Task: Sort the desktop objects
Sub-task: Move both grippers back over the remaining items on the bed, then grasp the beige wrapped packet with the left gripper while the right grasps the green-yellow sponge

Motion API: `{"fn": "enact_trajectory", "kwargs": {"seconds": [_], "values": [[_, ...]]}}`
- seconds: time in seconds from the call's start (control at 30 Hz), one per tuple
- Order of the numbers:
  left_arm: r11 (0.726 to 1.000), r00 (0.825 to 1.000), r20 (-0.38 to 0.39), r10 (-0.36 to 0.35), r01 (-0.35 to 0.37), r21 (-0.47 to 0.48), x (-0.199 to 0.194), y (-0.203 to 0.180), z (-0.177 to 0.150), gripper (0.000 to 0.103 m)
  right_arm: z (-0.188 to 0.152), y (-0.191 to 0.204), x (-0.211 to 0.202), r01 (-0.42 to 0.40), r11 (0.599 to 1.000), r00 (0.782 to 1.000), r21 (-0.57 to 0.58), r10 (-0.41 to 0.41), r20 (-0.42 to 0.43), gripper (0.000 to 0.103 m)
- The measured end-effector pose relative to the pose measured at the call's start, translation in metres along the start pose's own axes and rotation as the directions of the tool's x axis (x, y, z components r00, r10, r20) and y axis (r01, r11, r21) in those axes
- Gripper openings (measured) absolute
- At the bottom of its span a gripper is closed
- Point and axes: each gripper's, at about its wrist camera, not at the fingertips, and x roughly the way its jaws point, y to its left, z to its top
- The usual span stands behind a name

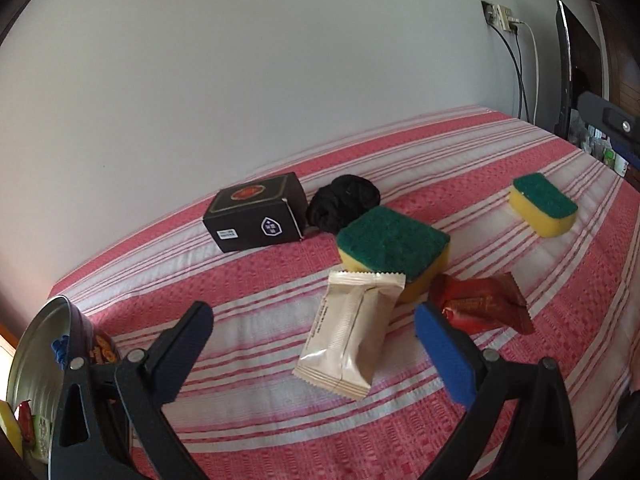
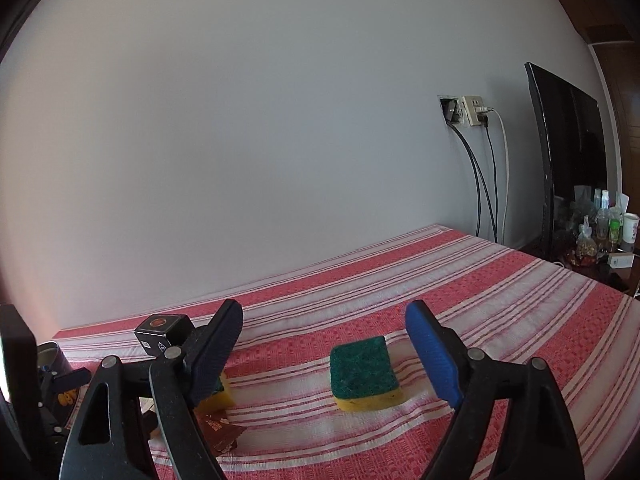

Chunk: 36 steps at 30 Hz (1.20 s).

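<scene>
A beige snack packet [image 1: 352, 340] lies on the striped worktop [image 1: 520, 380] between the spread jaws of the left tool [image 1: 316, 348], touching neither pad; a green-topped sponge [image 2: 364, 374] sits apart between the right tool [image 2: 326, 354] jaws, also wide and empty.
</scene>
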Motion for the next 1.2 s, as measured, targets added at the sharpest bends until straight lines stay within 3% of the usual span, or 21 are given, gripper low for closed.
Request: {"fn": "enact_trajectory", "kwargs": {"seconds": [0.1, 0.27, 0.43, 0.47, 0.53, 0.57, 0.7, 0.8, 0.87, 0.97, 1.1, 1.2], "values": [[0.999, 0.998, -0.057, -0.031, 0.029, -0.040, 0.011, 0.006, 0.001, 0.101, 0.001, -0.004, 0.004, -0.009, 1.000, 1.000, 0.020, 0.010, -0.012, 0.086], [0.995, 0.982, -0.171, -0.082, 0.071, -0.069, 0.034, 0.007, -0.001, 0.086, 0.000, -0.007, 0.005, -0.015, 0.999, 1.000, 0.034, 0.015, -0.015, 0.086], [0.971, 0.965, -0.181, -0.188, 0.155, -0.179, 0.039, 0.023, -0.005, 0.082, 0.000, -0.008, 0.006, -0.015, 0.999, 1.000, 0.044, 0.016, -0.018, 0.086], [0.973, 0.967, -0.180, -0.179, 0.146, -0.179, 0.037, 0.022, -0.006, 0.077, 0.000, -0.009, 0.006, -0.014, 0.999, 1.000, 0.045, 0.015, -0.019, 0.086], [0.972, 0.968, -0.161, -0.193, 0.167, -0.164, 0.032, 0.018, -0.007, 0.045, 0.000, -0.010, 0.007, -0.011, 0.999, 1.000, 0.050, 0.013, -0.022, 0.086], [0.972, 0.968, -0.154, -0.199, 0.175, -0.154, 0.030, 0.016, -0.007, 0.039, 0.000, -0.012, 0.008, -0.011, 0.998, 1.000, 0.057, 0.012, -0.024, 0.086], [0.962, 0.969, -0.118, -0.218, 0.193, -0.193, 0.020, 0.021, -0.010, 0.038, -0.001, -0.033, 0.010, 0.003, 0.988, 1.000, 0.152, 0.002, -0.030, 0.086], [0.945, 0.976, -0.024, -0.218, 0.205, -0.256, 0.003, 0.035, -0.015, 0.038, -0.005, -0.057, 0.013, 0.049, 0.964, 0.998, 0.262, -0.038, -0.045, 0.086], [0.932, 0.977, 0.040, -0.210, 0.212, -0.295, -0.010, 0.046, -0.019, 0.038, -0.004, -0.065, 0.019, 0.073, 0.960, 0.996, 0.270, -0.054, -0.077, 0.086], [0.923, 0.982, 0.092, -0.165, 0.187, -0.338, -0.022, 0.055, -0.024, 0.038, 0.003, -0.059, 0.029, 0.091, 0.981, 0.991, 0.173, -0.072, -0.109, 0.086], [0.926, 0.987, 0.084, -0.136, 0.156, -0.344, -0.018, 0.060, -0.021, 0.038, 0.007, -0.031, 0.055, 0.104, 0.992, 0.970, -0.071, -0.117, -0.215, 0.086], [0.931, 0.990, 0.084, -0.113, 0.135, -0.340, -0.016, 0.057, -0.018, 0.038, 0.004, -0.026, 0.071, 0.114, 0.986, 0.949, -0.122, -0.144, -0.280, 0.086]]}}
